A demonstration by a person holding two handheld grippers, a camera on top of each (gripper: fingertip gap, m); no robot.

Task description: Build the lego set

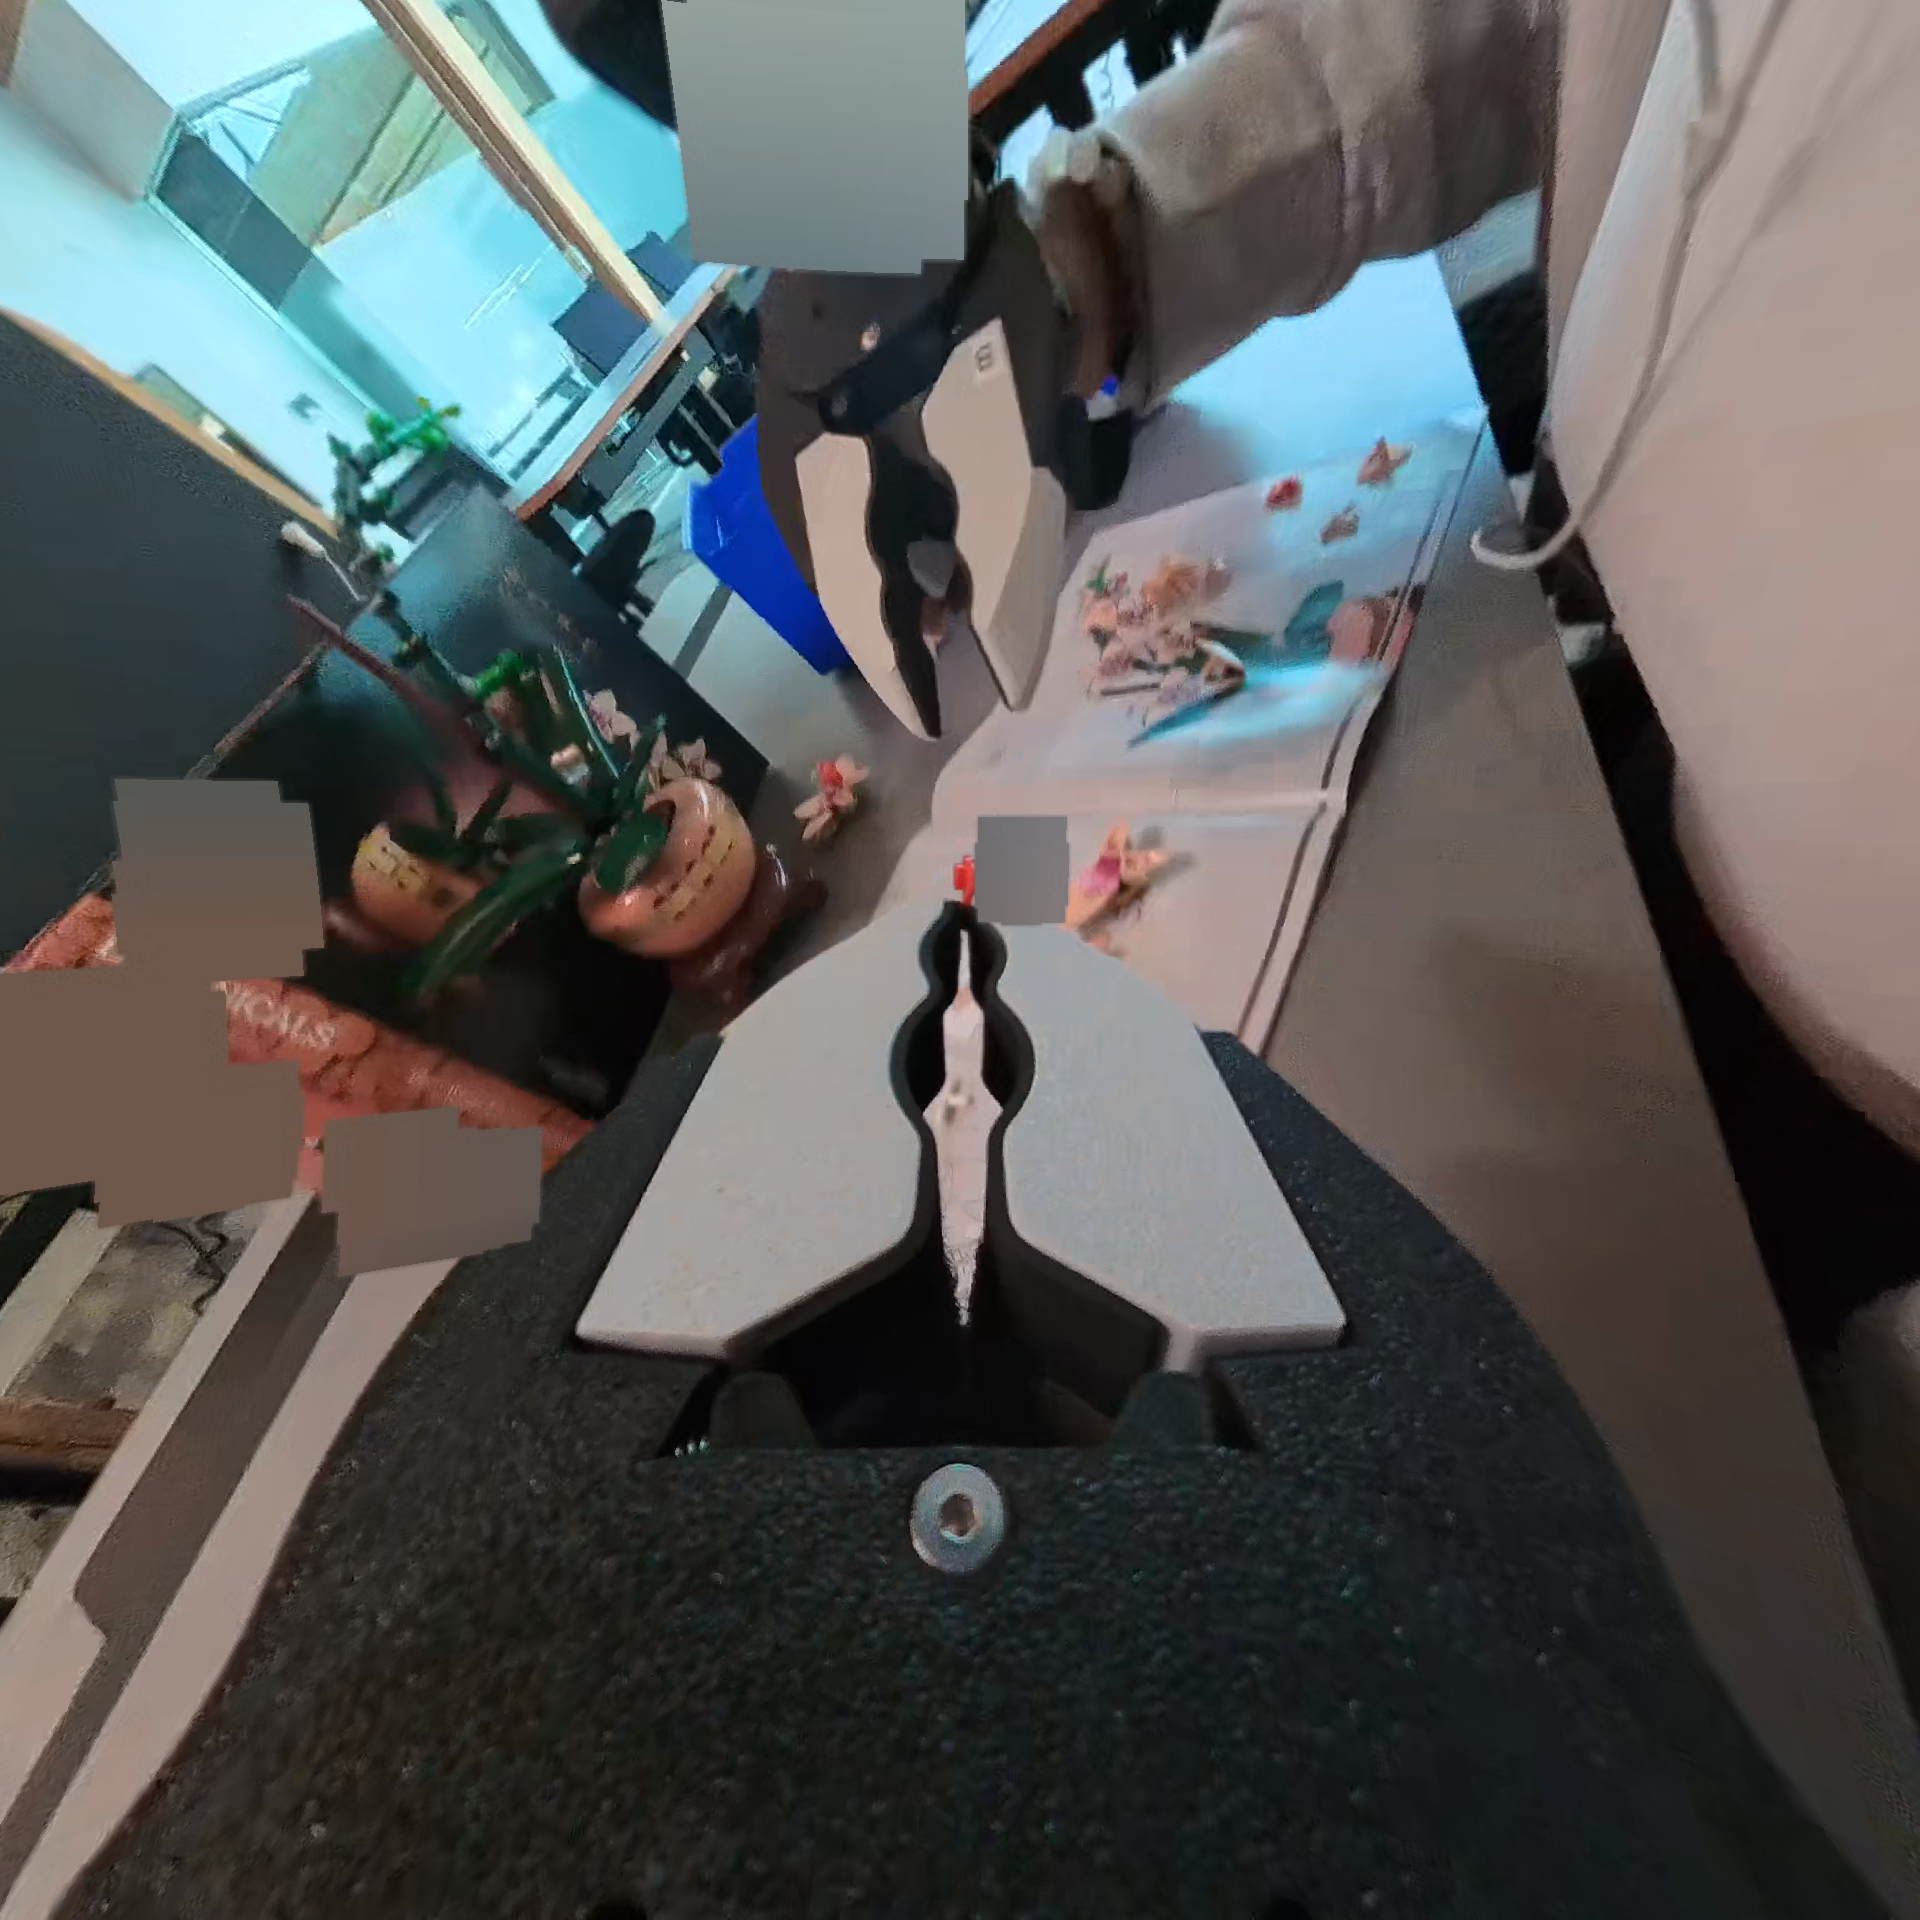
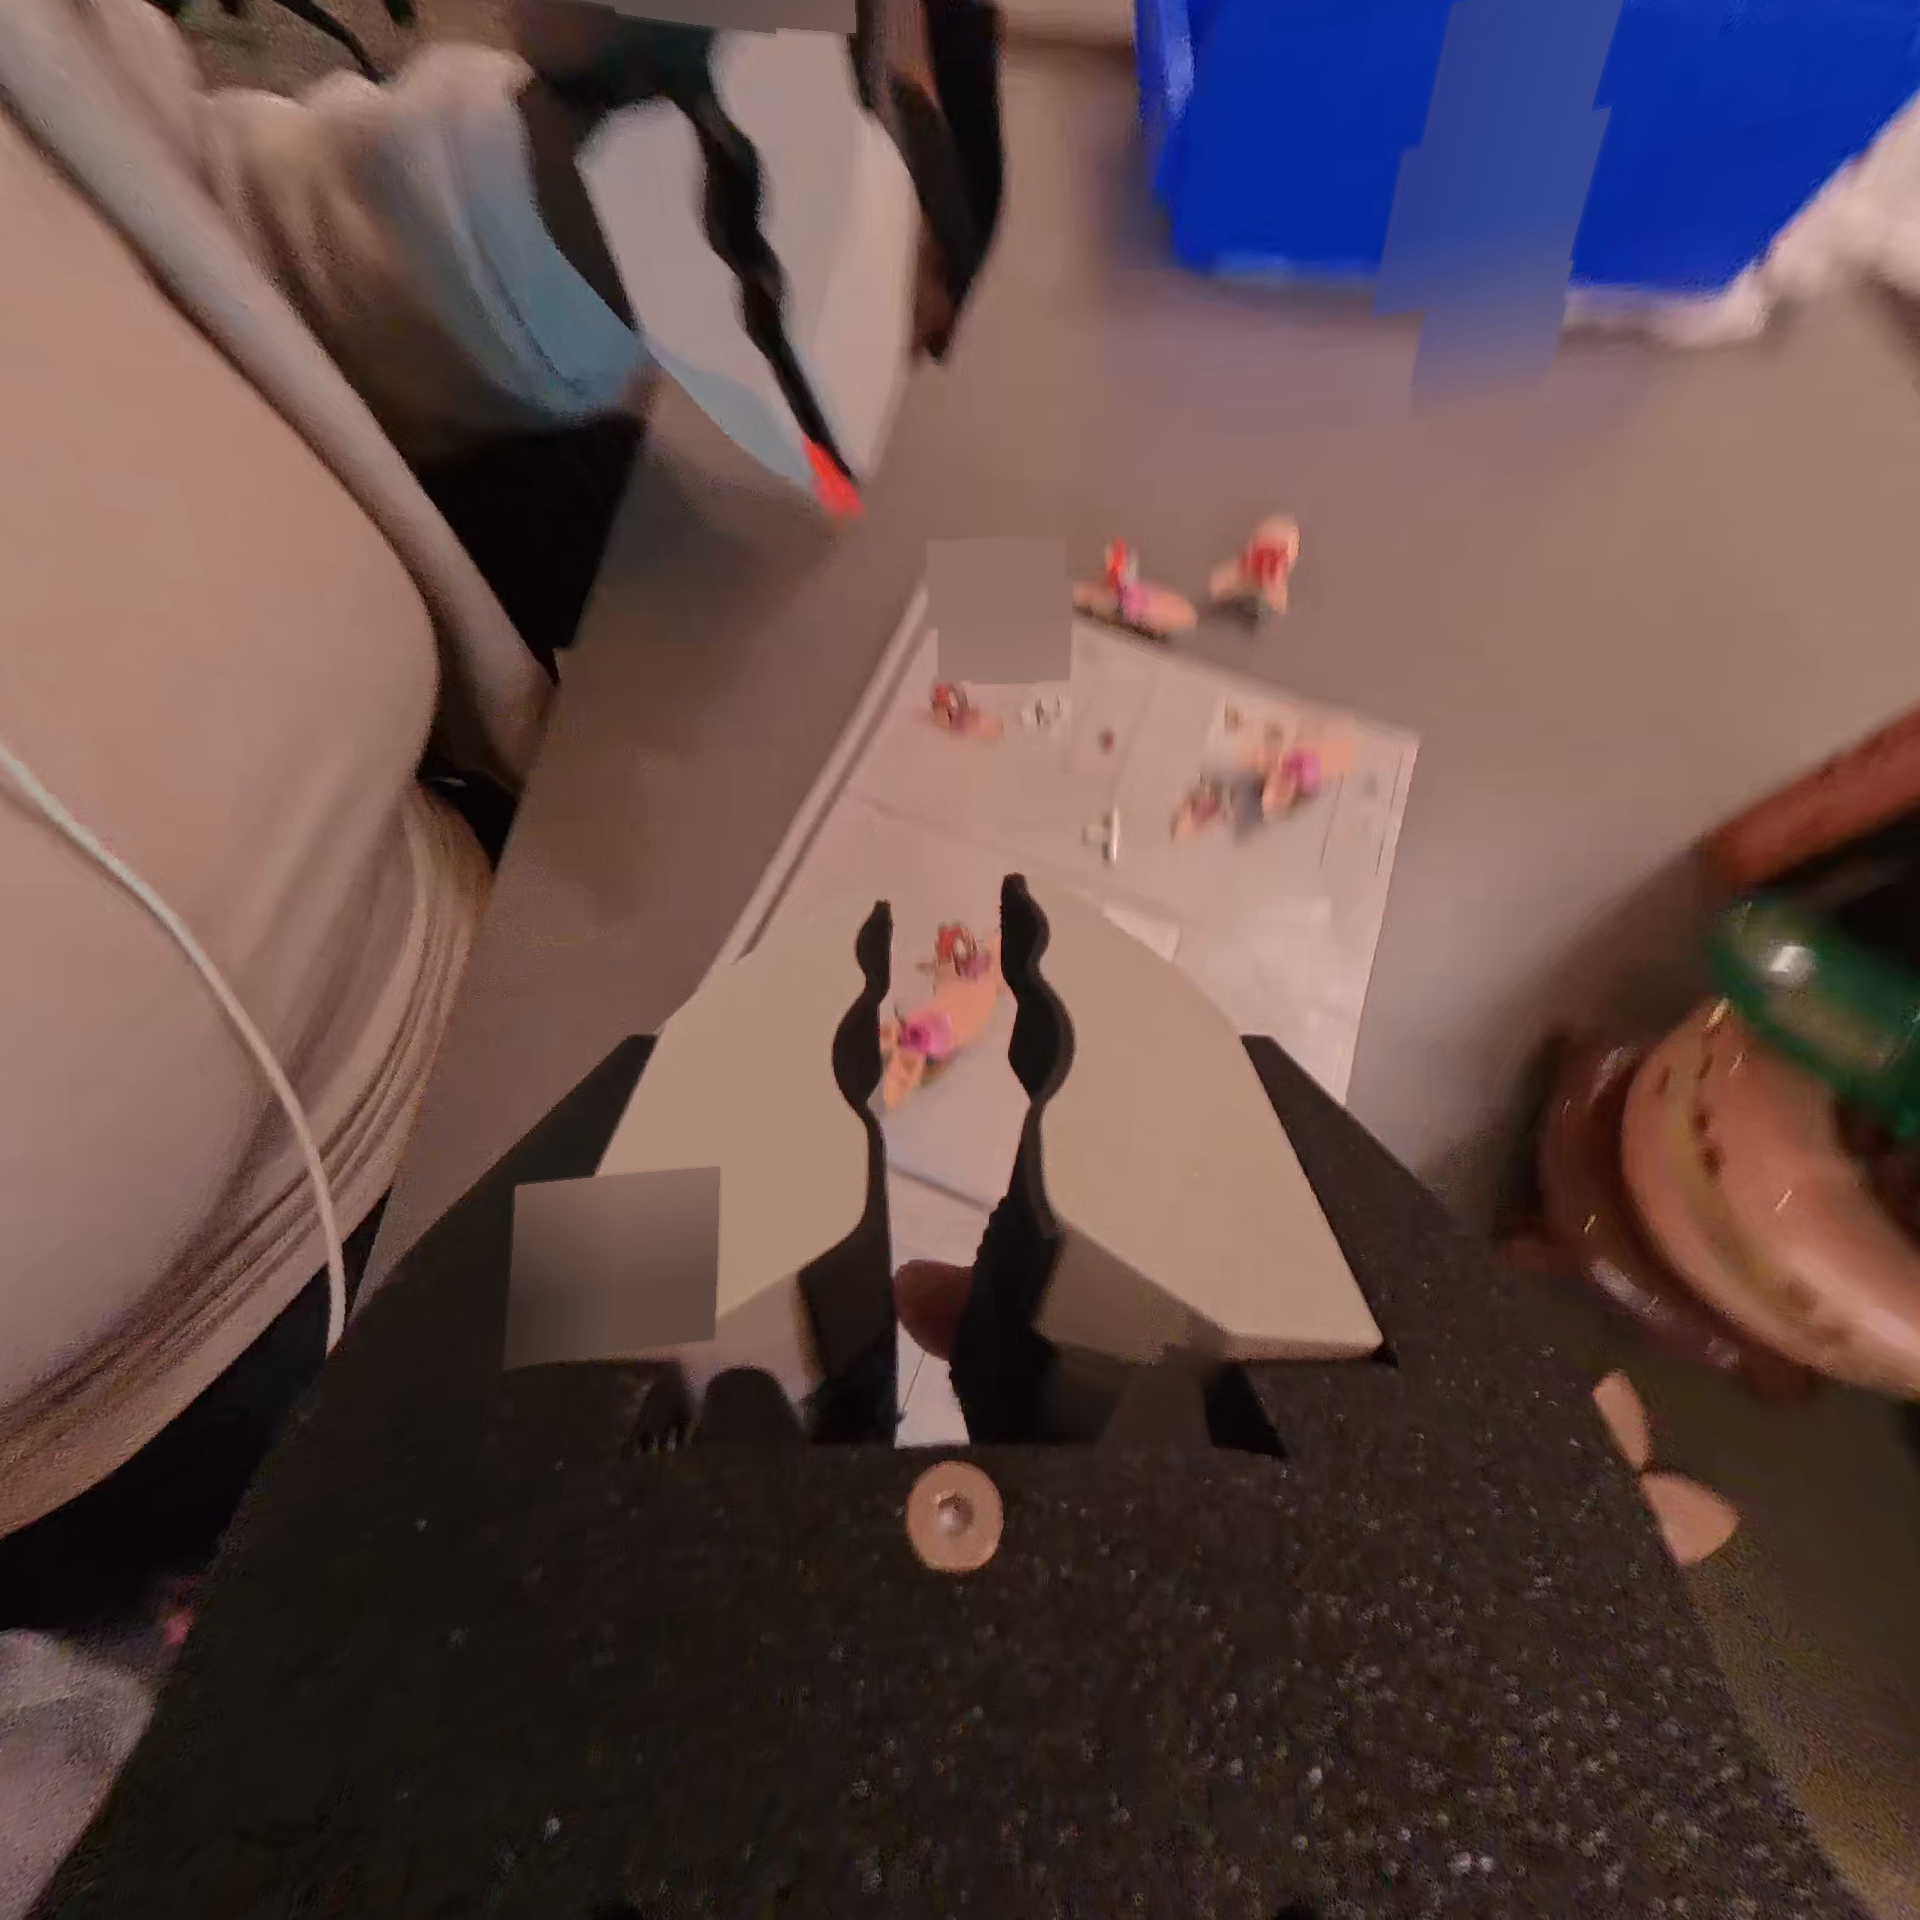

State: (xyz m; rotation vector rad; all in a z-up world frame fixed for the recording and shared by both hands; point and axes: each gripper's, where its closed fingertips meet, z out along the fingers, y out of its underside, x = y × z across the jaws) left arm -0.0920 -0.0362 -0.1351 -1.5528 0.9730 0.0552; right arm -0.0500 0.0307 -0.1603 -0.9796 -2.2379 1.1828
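Note:
My left gripper (image 1: pixel 958 914) is shut on a small red lego piece (image 1: pixel 964 878) that sticks out past its tips. It also shows at the top of the right wrist view (image 2: pixel 831 478), held above the table. My right gripper (image 2: pixel 951 904) is open and empty, hovering over a tan and pink lego flower (image 2: pixel 940 1013) that lies on the open instruction booklet (image 2: pixel 1247 935). In the left wrist view the right gripper (image 1: pixel 935 665) hangs above the booklet (image 1: pixel 1195 748), tips pointing down.
Two tan lego pots with green leaves (image 1: pixel 665 862) stand to the left; one pot fills the right edge of the right wrist view (image 2: pixel 1714 1195). Loose flower pieces (image 2: pixel 1132 603) (image 1: pixel 831 795) lie on the grey table. A blue bin (image 2: pixel 1299 135) stands behind. A person's beige sleeve (image 1: pixel 1299 208) is close. My right fingertips sit around 9 centimetres from my left ones.

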